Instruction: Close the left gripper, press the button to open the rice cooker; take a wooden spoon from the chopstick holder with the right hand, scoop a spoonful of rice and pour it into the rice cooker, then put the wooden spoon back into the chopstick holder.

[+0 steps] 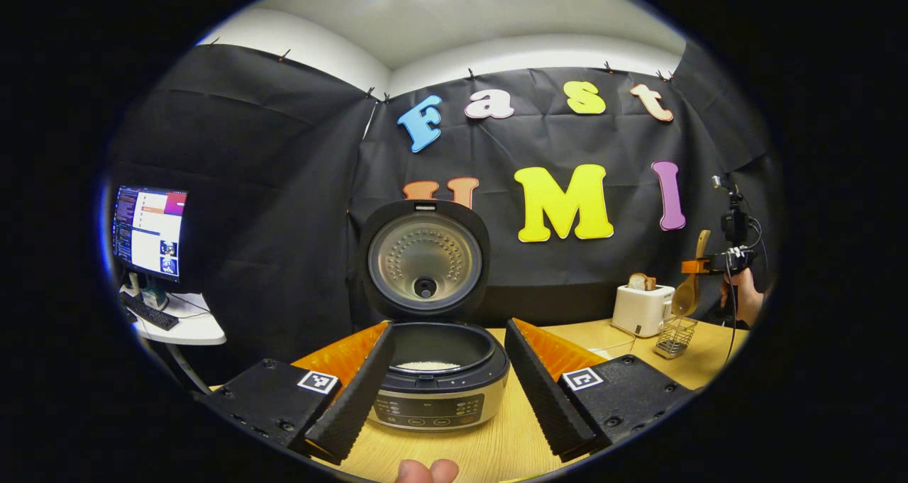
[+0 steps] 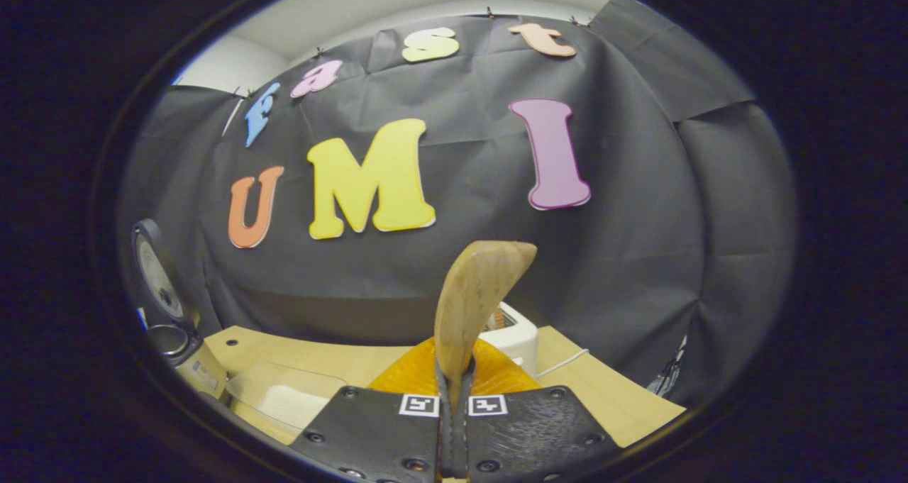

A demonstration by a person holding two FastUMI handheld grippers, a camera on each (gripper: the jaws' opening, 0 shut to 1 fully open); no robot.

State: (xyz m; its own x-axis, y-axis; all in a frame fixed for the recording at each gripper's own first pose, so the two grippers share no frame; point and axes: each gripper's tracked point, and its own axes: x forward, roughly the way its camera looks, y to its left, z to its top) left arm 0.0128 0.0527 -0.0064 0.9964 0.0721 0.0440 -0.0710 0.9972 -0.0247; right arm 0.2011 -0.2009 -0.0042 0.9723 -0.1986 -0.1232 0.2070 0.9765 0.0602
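The rice cooker [image 1: 440,380] stood on the wooden table [image 1: 496,447] with its lid [image 1: 424,259] swung up and back, and a low layer of white rice [image 1: 428,365] lay in its dark inner pot. The left gripper [image 1: 447,391] hung just in front of the cooker, its two black ribbed fingers [image 1: 352,391] spread wide apart, one on either side of the cooker's body and touching nothing. Well to the right of the cooker sat a white toaster [image 1: 642,309] and, just beside it, the wire chopstick holder [image 1: 674,337]. Above that holder the wooden spoon [image 1: 687,293] hung bowl downward, its handle caught in the right gripper [image 1: 699,265], with a hand [image 1: 745,295] behind it.

In the right gripper view, the right gripper [image 2: 454,412] had its fingers pressed together on the spoon's handle [image 2: 474,306], which rose straight up between them. The cooker [image 2: 170,327] sat far off at the left edge, a clear container [image 2: 284,398] between it and the gripper.
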